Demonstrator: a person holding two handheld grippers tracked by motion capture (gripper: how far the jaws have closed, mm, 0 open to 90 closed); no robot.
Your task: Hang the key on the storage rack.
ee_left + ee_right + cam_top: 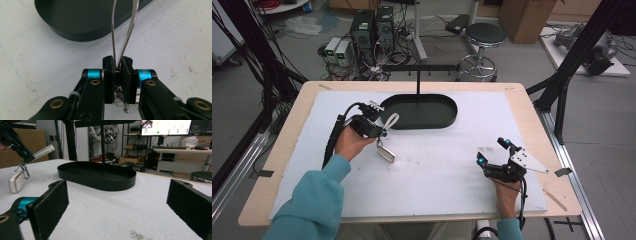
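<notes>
With its jaws clamped on the strap loop, the left gripper has the key fob dangling beside the tray. Hanging it on the stand looks left. Right gripper waits wide open, empty, over the tabletop.

Honestly nothing readable anywhere here. The monitor at the back of the right gripper view has a yellow bar and some coloured dots on screen, but the writing is way too small and blurry to make out. No labels or brand marks legible on anything else.
</notes>
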